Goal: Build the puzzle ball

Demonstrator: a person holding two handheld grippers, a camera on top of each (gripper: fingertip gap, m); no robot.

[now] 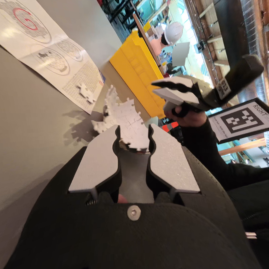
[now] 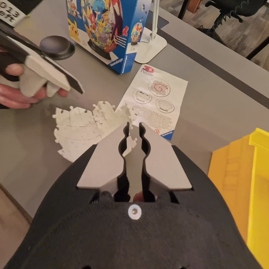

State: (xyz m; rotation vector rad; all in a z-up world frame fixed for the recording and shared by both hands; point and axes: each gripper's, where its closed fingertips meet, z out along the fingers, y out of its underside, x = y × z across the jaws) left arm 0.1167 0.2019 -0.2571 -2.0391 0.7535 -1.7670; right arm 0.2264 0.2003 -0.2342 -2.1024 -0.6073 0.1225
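The partly built puzzle ball [image 2: 81, 131] is a white curved shell of joined pieces with its blank side up, lying on the grey table; it also shows in the left wrist view [image 1: 126, 116]. A loose white cluster of pieces [image 1: 85, 93] lies on the instruction sheet [image 1: 51, 51]. My left gripper [image 1: 134, 126] is open and empty, its tips just short of the shell's rim; in the right wrist view it [image 2: 75, 89] hovers above the shell's far left edge. My right gripper [image 2: 134, 123] is open by a narrow gap and empty, above the shell's right edge; it also shows in the left wrist view [image 1: 152, 87].
The instruction sheet [image 2: 154, 101] lies right of the shell. A yellow bin [image 2: 240, 182] stands at the right, also in the left wrist view [image 1: 138, 72]. The puzzle box [image 2: 101, 29], a round black stand [image 2: 56, 46] and a white lamp base [image 2: 151, 46] sit behind. The grippers' ends are close to 12 centimetres from one another. The white lamp base [image 2: 151, 46] lies around 30 centimetres away from my left fingertips.
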